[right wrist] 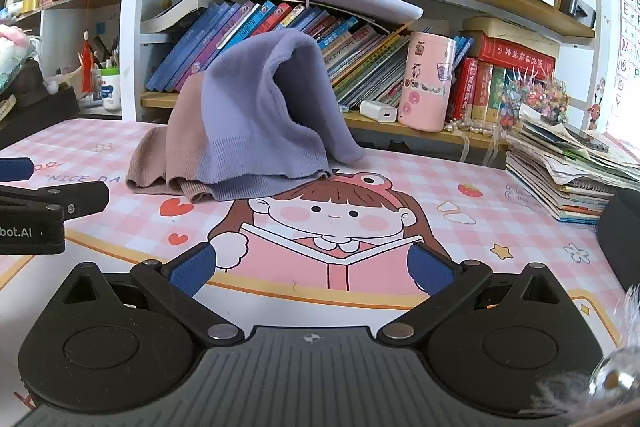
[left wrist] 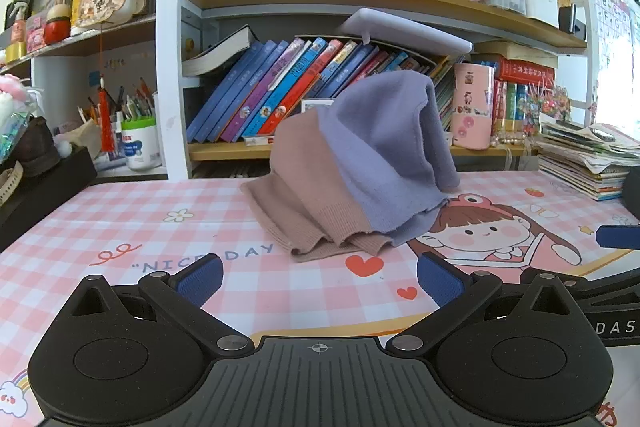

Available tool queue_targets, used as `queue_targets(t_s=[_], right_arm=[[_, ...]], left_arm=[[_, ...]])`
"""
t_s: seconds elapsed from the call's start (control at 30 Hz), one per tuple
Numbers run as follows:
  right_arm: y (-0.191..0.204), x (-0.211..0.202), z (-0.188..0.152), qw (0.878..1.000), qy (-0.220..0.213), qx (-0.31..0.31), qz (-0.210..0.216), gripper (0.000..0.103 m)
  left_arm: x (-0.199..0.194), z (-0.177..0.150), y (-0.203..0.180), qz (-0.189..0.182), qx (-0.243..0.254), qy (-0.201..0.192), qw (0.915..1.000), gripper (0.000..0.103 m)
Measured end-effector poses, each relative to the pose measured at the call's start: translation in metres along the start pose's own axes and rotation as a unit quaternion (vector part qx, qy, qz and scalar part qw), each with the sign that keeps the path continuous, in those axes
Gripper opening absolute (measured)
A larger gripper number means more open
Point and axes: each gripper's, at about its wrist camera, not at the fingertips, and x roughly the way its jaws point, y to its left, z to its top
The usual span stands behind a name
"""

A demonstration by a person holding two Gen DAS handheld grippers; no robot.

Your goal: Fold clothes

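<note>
Holding both jaws spread and empty; the sweater (left wrist: 352, 167) lies heaped ahead on the worktop (left wrist: 120, 227), nearer my left gripper (left wrist: 319, 277).

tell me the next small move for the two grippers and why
Probably bring both forward to the ribbed hem. The purple and dusty-pink knitted garment stands heaped in a peak on the pink checked mat, unfolded, while the left gripper and right gripper sit open, short of it.

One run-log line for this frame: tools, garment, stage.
left tool: open, empty | right tool: open, empty | knit garment: crumpled heap on desk mat, untouched | stage: pre-grasp
</note>
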Motion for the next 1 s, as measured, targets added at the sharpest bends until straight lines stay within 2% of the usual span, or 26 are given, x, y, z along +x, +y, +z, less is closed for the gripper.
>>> queue_targets(t_s=[0.5,0.73,1.0], right_arm=[[-0.009,-0.007,-0.001,0.999,-0.020,0.029,0.001,0.103],[-0.011,-0.001,0.000,0.999,-0.004,0.033,0.010,0.103],[-0.008,-0.010,-0.002,0.999,-0.032,0.026,0.009,0.103]], left_arm=[[0.004,0.000,0.002,0.001,-0.005,0.014,0.9999,0.103],[0.002,0.000,0.006,0.003,-0.014,0.009,0.9999,0.103],[0.001,0.001,0.005,0.012,-0.014,0.006,0.9998,0.103]])
